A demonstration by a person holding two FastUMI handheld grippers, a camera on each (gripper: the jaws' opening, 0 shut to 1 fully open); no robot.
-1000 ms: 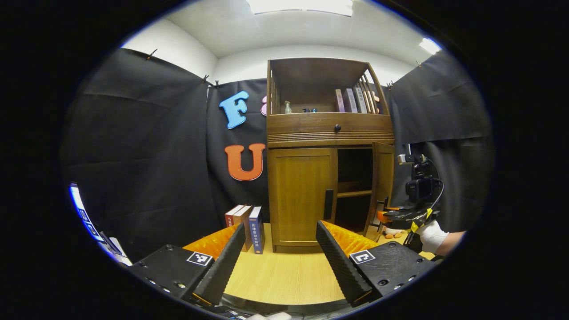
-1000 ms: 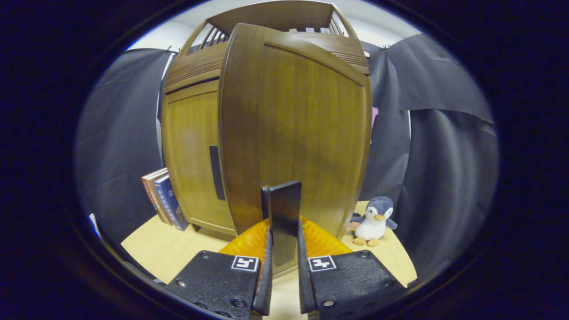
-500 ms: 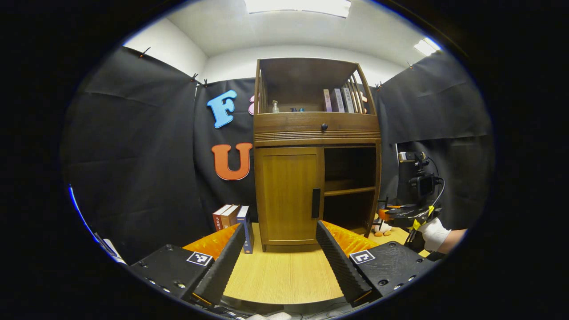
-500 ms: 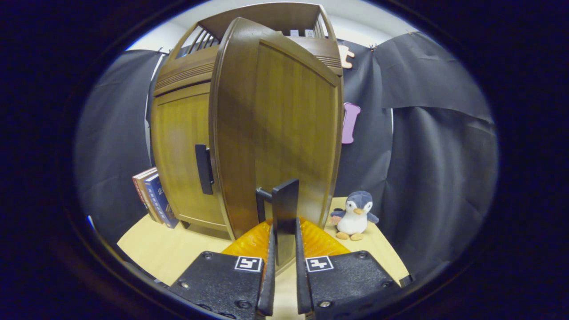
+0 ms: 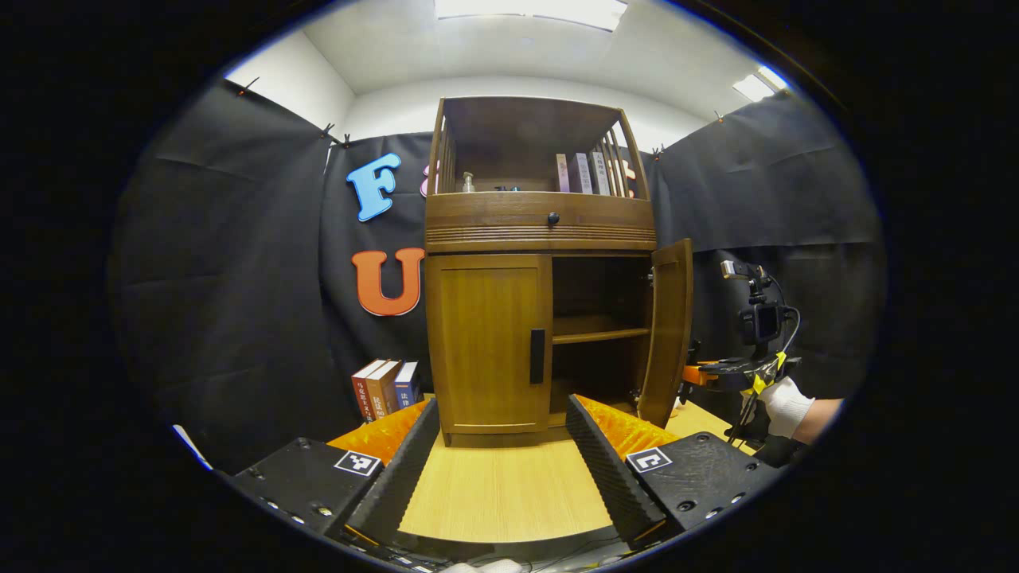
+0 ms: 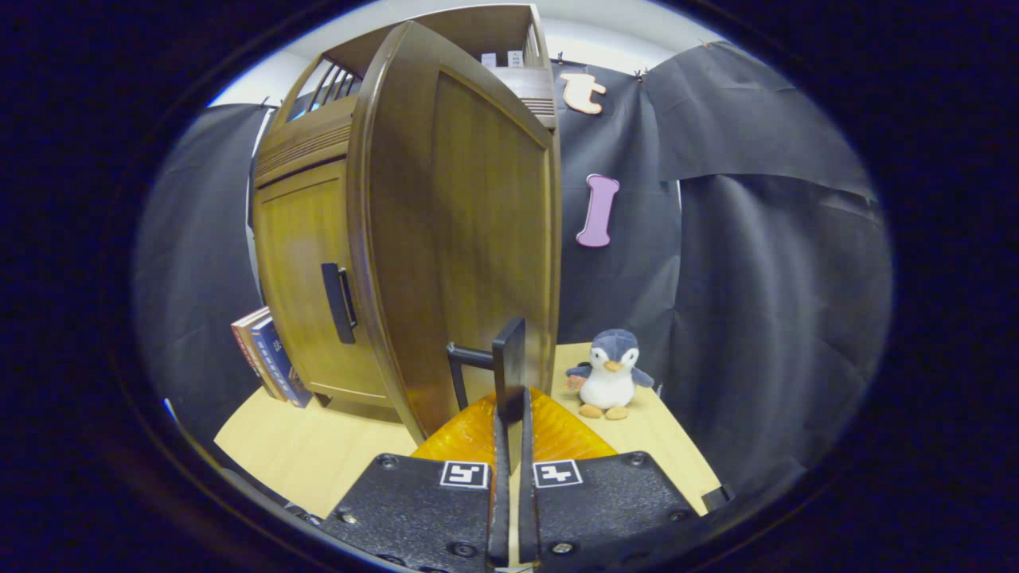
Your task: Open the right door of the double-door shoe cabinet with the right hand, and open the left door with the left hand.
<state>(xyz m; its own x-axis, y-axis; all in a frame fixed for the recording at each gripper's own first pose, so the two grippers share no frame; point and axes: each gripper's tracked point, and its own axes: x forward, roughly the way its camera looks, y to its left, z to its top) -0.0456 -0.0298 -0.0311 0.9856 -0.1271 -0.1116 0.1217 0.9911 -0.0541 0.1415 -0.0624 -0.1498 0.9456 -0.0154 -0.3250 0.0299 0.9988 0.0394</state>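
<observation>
One of two doors: open; about half of the task looks done.
Right gripper [image 6: 507, 414]: your fingers are clamped on the right door's handle [image 6: 508, 370].
Left gripper [image 5: 501, 446]: your fingers stand wide apart and hold nothing, over the table [image 5: 509, 501], near the cabinet's front.
Right door [image 5: 667, 330]: swung out on its hinge, shelves exposed.
Left door [image 5: 489, 342]: closed; its handle [image 5: 537, 356] is untouched, so this one is left for you.
</observation>
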